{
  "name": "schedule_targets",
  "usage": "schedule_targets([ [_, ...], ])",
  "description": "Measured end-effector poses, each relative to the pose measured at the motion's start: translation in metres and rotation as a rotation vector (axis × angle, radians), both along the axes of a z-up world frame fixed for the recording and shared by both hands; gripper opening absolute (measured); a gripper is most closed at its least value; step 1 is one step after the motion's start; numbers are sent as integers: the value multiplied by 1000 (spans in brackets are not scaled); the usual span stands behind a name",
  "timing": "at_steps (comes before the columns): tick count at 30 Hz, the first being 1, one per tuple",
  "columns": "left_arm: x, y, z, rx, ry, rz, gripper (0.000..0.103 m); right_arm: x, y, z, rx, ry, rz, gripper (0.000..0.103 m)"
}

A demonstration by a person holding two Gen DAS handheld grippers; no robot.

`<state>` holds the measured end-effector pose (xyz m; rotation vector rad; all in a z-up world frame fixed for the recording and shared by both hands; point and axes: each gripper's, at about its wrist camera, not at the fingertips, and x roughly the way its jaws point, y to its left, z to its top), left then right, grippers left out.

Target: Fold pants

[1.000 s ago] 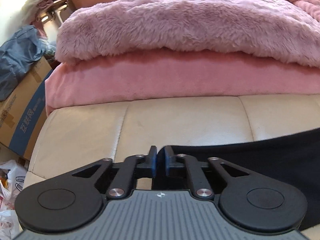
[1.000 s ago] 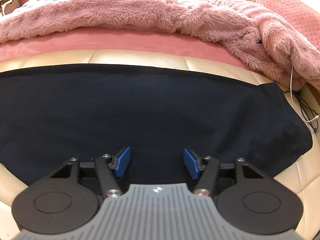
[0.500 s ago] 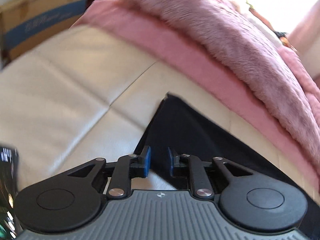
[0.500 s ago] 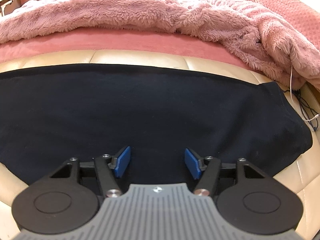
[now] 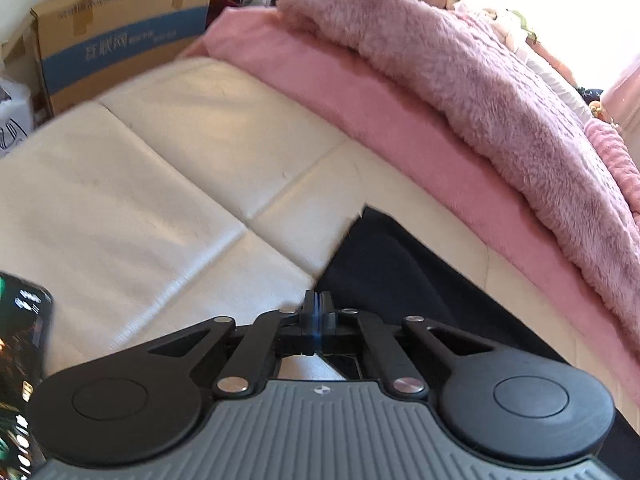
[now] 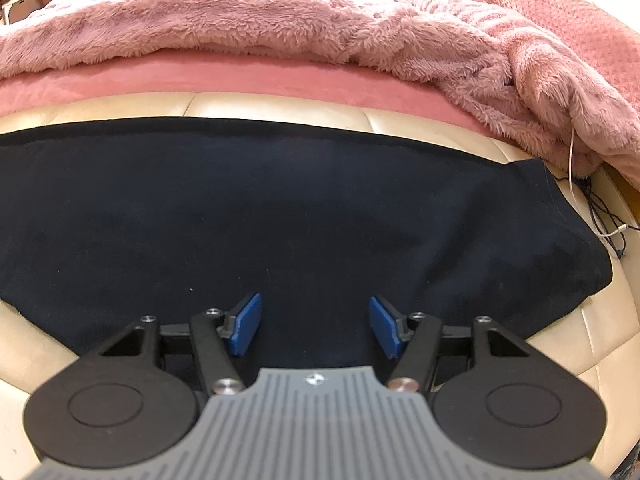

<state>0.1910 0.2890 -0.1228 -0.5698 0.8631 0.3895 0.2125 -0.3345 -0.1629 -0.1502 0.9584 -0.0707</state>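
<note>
Since half a second ago my left gripper [image 5: 317, 312] has clenched its jaws on the edge of the dark pants [image 6: 304, 216], near their pointed corner. My right gripper [image 6: 315, 322] hangs released over the cloth's middle. Smooth, flat fabric lies on the cream leather cushions [image 5: 132, 200] (seamed panels, glossy), with bare leather to the left. A fluffy pink blanket [image 6: 280, 16] borders the far edge. Only the left view shows a cardboard box [image 5: 120, 36]; only the right shows thin cables [image 6: 600, 216].
</note>
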Motion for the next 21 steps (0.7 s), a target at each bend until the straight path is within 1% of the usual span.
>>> schedule_targets([
  [2, -1, 7, 1, -31, 7, -3, 0, 0, 0, 0, -2, 2, 4, 57],
  [4, -3, 12, -2, -91, 18, -1, 1, 0, -1, 0, 6, 2, -3, 57],
  [5, -5, 13, -4, -110, 23, 18, 10, 0, -1, 0, 9, 2, -6, 57],
  [6, -8, 14, -7, -132, 24, 37, 23, 0, -1, -1, 12, 1, -10, 57],
  [7, -11, 15, -10, -156, 16, 54, 26, 0, -1, -1, 13, 0, -11, 57],
  [8, -13, 15, -14, -180, 12, 70, 26, 0, 0, -1, 15, -1, -11, 57],
  [10, -15, 14, -20, -199, 5, 93, 26, 1, 1, -1, 13, 0, -6, 57],
  [13, -13, 8, -21, -177, -14, 98, 25, 1, 4, -1, 4, 1, 6, 57],
  [14, -11, 5, -21, -162, -9, 90, 8, 1, 3, -1, 5, 1, 5, 57],
  [15, -8, 2, -19, -140, -2, 78, 3, 1, 3, -1, 7, 2, 3, 57],
  [18, -6, -4, -3, -57, -38, 29, 2, 1, 2, -2, 12, 4, 0, 57],
  [19, -5, -3, 3, -43, -40, 9, 1, 1, 2, -3, 12, 7, -1, 57],
  [21, -1, 5, 9, -28, -16, -17, 1, 3, -1, -3, 16, 20, -2, 57],
])
